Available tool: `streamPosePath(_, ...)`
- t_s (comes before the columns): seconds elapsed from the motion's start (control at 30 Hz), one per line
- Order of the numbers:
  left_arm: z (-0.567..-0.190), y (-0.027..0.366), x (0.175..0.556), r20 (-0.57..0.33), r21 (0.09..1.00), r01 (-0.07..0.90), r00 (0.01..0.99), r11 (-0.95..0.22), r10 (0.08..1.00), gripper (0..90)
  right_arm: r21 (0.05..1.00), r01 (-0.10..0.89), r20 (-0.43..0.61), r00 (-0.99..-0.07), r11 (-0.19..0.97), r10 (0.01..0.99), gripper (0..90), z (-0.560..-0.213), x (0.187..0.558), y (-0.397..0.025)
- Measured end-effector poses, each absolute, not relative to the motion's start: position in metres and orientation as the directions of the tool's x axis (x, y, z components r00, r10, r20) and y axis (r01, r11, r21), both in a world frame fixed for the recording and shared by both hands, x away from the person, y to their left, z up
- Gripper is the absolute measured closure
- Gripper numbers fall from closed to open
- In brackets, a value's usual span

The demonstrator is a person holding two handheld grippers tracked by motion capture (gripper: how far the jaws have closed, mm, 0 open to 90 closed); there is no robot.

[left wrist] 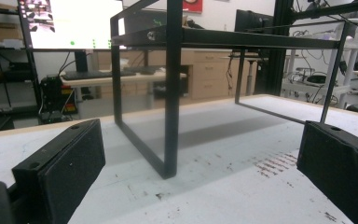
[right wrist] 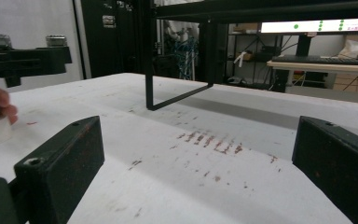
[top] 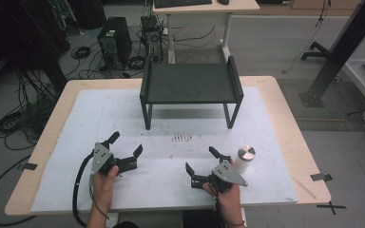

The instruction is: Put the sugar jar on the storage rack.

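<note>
At the lower left of the high view the left gripper (top: 126,144) rests with its matte black, blocky jaws spread and empty, and at lower centre the right gripper (top: 199,159) is likewise spread wide on the scuffed white sheet (top: 180,185). Just right of it stands a small white cylindrical jar (top: 244,159) with a brushed metal lid, untouched. Farther up, mid-frame, a black metal shelf (top: 190,83) stands on thin square legs.

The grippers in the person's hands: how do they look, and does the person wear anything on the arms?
Both the left gripper and the right gripper are black, each with two black jaws and a grey three-cornered plate on top. A black cable trails from the left one. The forearms are bare of sleeves; there is a band at the right wrist.
</note>
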State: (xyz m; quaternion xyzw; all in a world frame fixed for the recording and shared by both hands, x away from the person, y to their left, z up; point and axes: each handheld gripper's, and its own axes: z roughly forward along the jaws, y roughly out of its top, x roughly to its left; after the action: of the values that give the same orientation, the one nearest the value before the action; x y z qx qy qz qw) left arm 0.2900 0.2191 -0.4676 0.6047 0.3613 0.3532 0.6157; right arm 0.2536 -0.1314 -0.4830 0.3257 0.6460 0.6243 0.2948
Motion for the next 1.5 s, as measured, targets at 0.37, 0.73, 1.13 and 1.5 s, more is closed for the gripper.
streamPosePath(0.37, -0.468, 0.219, 0.29, -0.016, 1.0, -0.001, 0.488, 0.019, 0.873, 1.2, 1.0, 0.031, 0.018, -0.646, 0.003, 0.763, 3.0, -0.483, 0.237, -0.142)
streamPosePath(0.73, -0.468, 0.219, 0.29, -0.019, 1.0, -0.001, 0.487, 0.022, 0.873, 1.2, 1.0, 0.03, 0.026, -0.656, -0.008, 0.754, 3.2, -0.483, 0.221, -0.155)
streamPosePath(1.13, -0.468, 0.219, 0.289, -0.017, 1.0, -0.005, 0.483, 0.022, 0.876, 1.2, 0.999, 0.035, 0.03, -0.655, -0.01, 0.755, 3.7, -0.483, 0.207, -0.173)
streamPosePath(1.5, -0.468, 0.219, 0.289, -0.017, 1.0, -0.004, 0.483, 0.022, 0.876, 1.2, 0.998, 0.065, 0.043, -0.639, -0.002, 0.768, 4.6, -0.489, 0.197, -0.19)
